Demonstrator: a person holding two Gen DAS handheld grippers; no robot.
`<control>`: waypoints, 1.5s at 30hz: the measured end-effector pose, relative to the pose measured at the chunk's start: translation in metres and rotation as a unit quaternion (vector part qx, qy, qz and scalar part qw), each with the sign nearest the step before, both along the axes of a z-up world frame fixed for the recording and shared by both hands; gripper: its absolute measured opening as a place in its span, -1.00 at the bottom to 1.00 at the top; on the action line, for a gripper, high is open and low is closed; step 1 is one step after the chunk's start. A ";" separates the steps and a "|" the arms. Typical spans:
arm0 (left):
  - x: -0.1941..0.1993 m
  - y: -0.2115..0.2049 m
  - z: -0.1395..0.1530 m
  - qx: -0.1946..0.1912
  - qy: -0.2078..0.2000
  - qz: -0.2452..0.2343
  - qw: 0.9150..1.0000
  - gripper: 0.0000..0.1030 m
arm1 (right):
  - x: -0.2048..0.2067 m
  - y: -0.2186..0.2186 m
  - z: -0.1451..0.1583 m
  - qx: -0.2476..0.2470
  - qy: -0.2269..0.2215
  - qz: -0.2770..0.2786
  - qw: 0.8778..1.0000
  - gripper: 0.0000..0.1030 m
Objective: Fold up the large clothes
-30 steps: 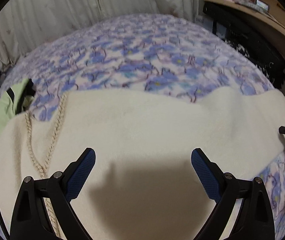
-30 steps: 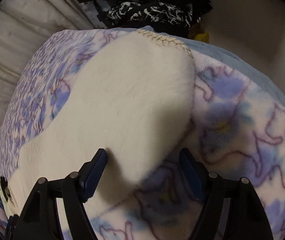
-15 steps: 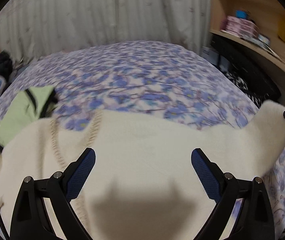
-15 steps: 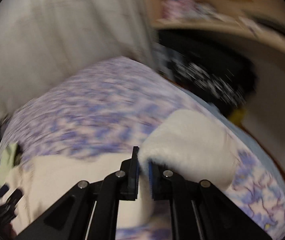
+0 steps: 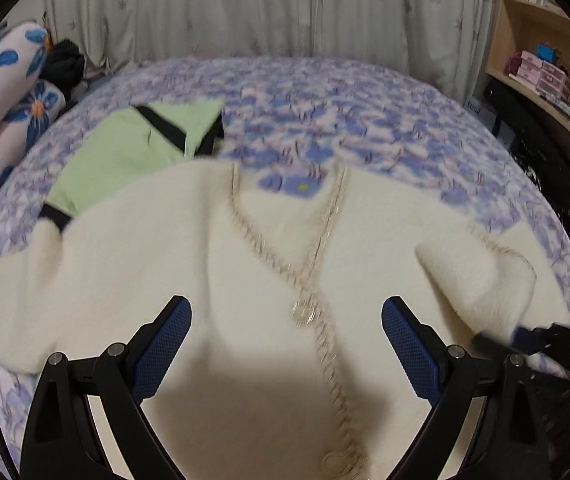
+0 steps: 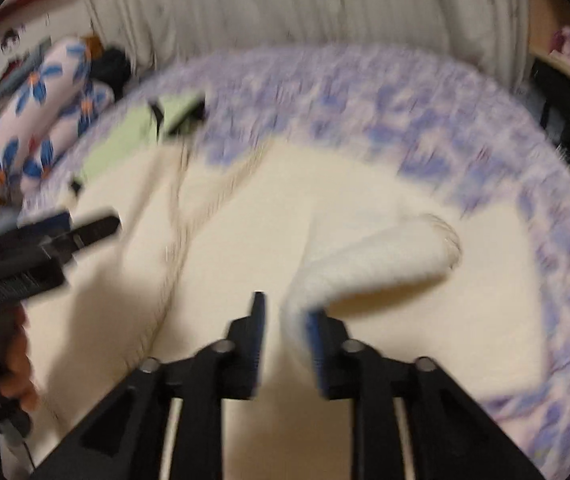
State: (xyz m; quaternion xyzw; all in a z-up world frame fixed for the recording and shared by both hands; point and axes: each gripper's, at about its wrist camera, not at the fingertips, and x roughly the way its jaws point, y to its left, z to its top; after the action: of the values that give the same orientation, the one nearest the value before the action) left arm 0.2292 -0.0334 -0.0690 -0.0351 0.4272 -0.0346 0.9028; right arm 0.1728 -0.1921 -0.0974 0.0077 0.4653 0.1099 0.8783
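We are holding the right gripper [image 6: 285, 320] over the cream cardigan [image 5: 205, 280], and its jaws have just been opening: they are now standing partly apart, with the sleeve [image 6: 373, 256] of the cardigan lying between them, against the right-hand finger. The picture is blurred, so we cannot tell whether the pads are pressing on the fleece or only touching it. From the gripper the sleeve is arching up and over toward the right, its stitched cuff hanging above the body of the cardigan.

We are keeping the left gripper [image 5: 287, 324] wide open above the front of the cardigan, with nothing between its blue pads [image 5: 165, 344]. Just beyond it the braided trim [image 5: 317, 248] of the neckline is running in a V down to a button [image 5: 305, 314].

The cardigan is lying spread flat on the floral blanket [image 5: 325, 96], covering its near half. Touching the far left shoulder of the cardigan, a light green garment [image 5: 125, 152] with black bands is lying flat. Further left of the cardigan, flower-print pillows [image 5: 1, 112] are leaning at the edge of the blanket. Behind the blanket a pale curtain [image 5: 245, 4] is hanging, and to the right of it a wooden shelf [image 5: 541, 68] is carrying small boxes.
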 end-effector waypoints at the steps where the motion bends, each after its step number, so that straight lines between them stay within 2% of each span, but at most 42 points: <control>1: 0.000 0.001 -0.004 -0.005 0.007 -0.003 1.000 0.85 | -0.007 0.003 -0.006 0.003 0.007 -0.001 1.000 -0.13; 8: -0.009 -0.020 -0.020 -0.041 0.026 -0.046 0.998 0.85 | -0.043 -0.031 0.005 0.072 0.012 -0.022 0.997 -0.08; 12: -0.013 -0.053 -0.018 -0.049 0.030 -0.081 0.995 0.85 | -0.059 -0.052 0.019 0.073 -0.006 -0.053 0.996 -0.08; 15: -0.017 -0.084 -0.017 -0.049 0.035 -0.110 0.992 0.85 | -0.076 -0.065 0.026 0.045 -0.025 -0.083 0.995 -0.08; 21: -0.026 -0.151 -0.019 -0.016 0.043 -0.168 0.985 0.85 | -0.100 -0.089 0.026 0.011 -0.034 -0.129 0.991 -0.08; 26: -0.019 -0.193 -0.031 0.033 0.053 -0.170 0.983 0.85 | -0.110 -0.108 0.016 0.024 -0.017 -0.147 0.989 -0.08; 27: -0.014 -0.200 -0.032 0.046 0.051 -0.165 0.984 0.79 | -0.111 -0.111 0.013 0.026 -0.014 -0.151 0.988 -0.08; 28: -0.011 -0.202 -0.031 0.051 0.047 -0.165 0.984 0.21 | -0.112 -0.114 0.011 0.028 -0.011 -0.157 0.987 -0.08; 29: -0.006 -0.205 -0.027 0.049 0.045 -0.180 0.981 -0.24 | -0.112 -0.114 0.010 0.030 -0.009 -0.160 0.987 -0.08; 30: -0.002 -0.205 -0.023 0.038 0.056 -0.195 0.978 -0.72 | -0.112 -0.116 0.009 0.034 -0.007 -0.163 0.986 -0.08; 32: 0.003 -0.192 -0.008 0.028 0.037 -0.182 0.982 -0.73 | -0.114 -0.119 0.011 0.041 -0.009 -0.167 0.985 -0.08; 33: 0.003 -0.179 0.008 0.029 0.005 -0.173 0.984 -0.74 | -0.114 -0.119 0.012 0.043 -0.012 -0.167 0.985 -0.08; 36: 0.000 -0.138 0.032 0.021 -0.034 -0.146 0.988 -0.74 | -0.115 -0.117 0.016 0.044 -0.021 -0.163 0.985 -0.08; 40: -0.005 -0.068 0.031 0.034 -0.044 -0.082 0.995 -0.72 | -0.114 -0.107 0.015 0.041 -0.024 -0.152 0.987 -0.08; 42: -0.010 -0.029 0.013 0.032 -0.020 -0.051 0.998 -0.66 | -0.111 -0.103 0.012 0.043 -0.017 -0.147 0.988 -0.08; 44: -0.015 0.000 -0.007 0.018 0.010 -0.035 0.999 -0.46 | -0.108 -0.099 0.007 0.050 -0.008 -0.142 0.989 -0.08; 45: -0.019 0.018 -0.020 0.005 0.034 -0.027 0.999 -0.25 | -0.106 -0.097 0.005 0.053 -0.002 -0.139 0.989 -0.09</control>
State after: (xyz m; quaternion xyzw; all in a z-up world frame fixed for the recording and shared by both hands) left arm 0.2106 -0.0153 -0.0891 -0.0204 0.4582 -0.0563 0.8868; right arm 0.0672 -0.2892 -0.0927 0.1187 0.4510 0.0115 0.8845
